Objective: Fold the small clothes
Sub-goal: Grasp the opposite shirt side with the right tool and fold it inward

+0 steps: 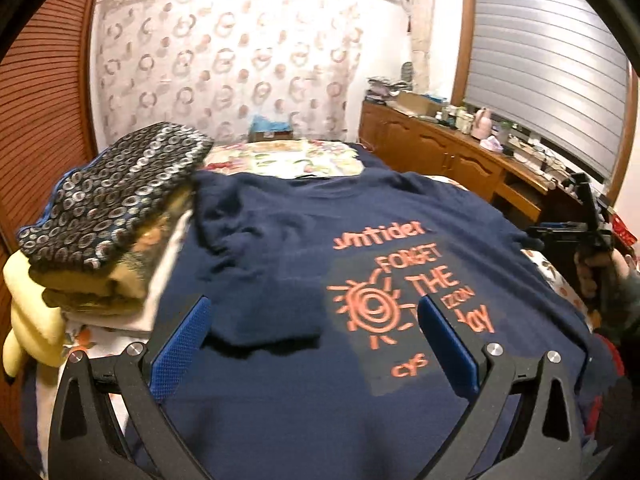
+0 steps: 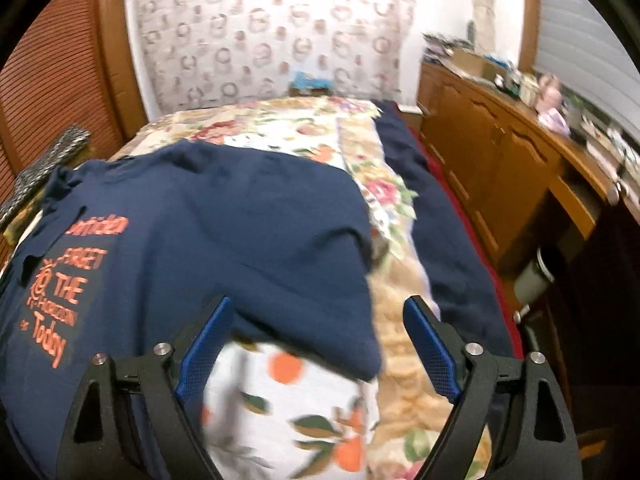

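Navy shirt (image 1: 304, 240) spread print-up on the bed (image 2: 280, 128) for folding, beside a folded stack (image 1: 108, 232). Left gripper (image 1: 316, 332) and right gripper (image 2: 316, 344) hover over the shirt, fingers wide, holding nothing.

A bed (image 2: 280, 120) with a flowered cover fills the middle of the room. Behind it, on the far wall, hangs a pale curtain (image 1: 224, 64) printed with rings. On the left stands a reddish-brown slatted door (image 1: 44, 100). Along the right runs a wooden cabinet (image 1: 432, 148), its top crowded with boxes and bottles, under a window with a grey blind (image 1: 552, 76). The walls are white and brightly lit.
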Available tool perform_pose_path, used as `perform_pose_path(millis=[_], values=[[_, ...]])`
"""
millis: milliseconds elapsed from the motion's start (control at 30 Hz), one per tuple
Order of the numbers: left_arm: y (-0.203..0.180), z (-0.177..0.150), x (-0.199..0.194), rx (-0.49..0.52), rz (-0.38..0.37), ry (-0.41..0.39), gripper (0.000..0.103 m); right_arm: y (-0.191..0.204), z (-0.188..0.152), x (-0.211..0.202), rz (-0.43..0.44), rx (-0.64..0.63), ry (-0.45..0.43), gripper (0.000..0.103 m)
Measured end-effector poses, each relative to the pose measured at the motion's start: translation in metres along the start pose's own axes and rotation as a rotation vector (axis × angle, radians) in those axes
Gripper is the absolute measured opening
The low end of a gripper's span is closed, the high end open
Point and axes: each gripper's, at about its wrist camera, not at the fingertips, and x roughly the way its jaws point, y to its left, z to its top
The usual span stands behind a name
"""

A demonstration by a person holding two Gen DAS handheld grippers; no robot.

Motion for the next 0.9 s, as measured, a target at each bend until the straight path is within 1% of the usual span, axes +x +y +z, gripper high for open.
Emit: perform_pose_path(millis=[67,200,300,333,367,400,467,500,567,633,767,900], values=[[-0.008,0.0,0.001,0.008,-0.01,-0.003,0.103,-0.007,-0.004,0.002,0.006,0.029,0.022,0.083],[-0.017,-0.001,0.0,0.001,-0.035,0.0,0.103,-0.016,-0.007,0.003,0.046,0.09,0.06,0.08],[-0.022,-0.003,0.0,0.015,-0.035,0.001,0.103,-0.024,0.0,0.006,0.07,0.113,0.086,0.074],[-0.024,-0.003,0.001,0.019,-0.032,0.003,0.103,-0.025,-0.002,0.006,0.081,0.119,0.093,0.07],[-0.025,-0.004,0.002,0.019,-0.032,0.005,0.103,-0.027,0.002,0.006,0.094,0.125,0.097,0.063],[-0.025,-0.005,0.003,0.018,-0.034,0.007,0.103,-0.03,0.007,0.007,0.116,0.134,0.096,0.059],[-0.026,-0.006,0.004,0.015,-0.038,0.01,0.103,-0.032,0.011,0.003,0.149,0.141,0.097,0.042],[-0.026,-0.007,0.004,0.015,-0.038,0.012,0.103,-0.034,0.012,0.002,0.153,0.132,0.094,0.039],[-0.027,-0.007,0.004,0.014,-0.038,0.013,0.103,-0.036,0.013,0.0,0.116,0.096,0.084,0.023],[-0.027,-0.008,0.003,0.013,-0.038,0.013,0.103,-0.032,0.017,-0.002,0.089,0.073,0.068,0.016],[-0.026,-0.009,0.004,0.009,-0.035,0.01,0.103,-0.018,0.027,-0.016,0.036,0.026,0.006,0.013],[-0.024,-0.009,0.004,-0.002,-0.033,0.009,0.103,0.002,0.043,-0.033,0.051,-0.025,-0.077,0.013]])
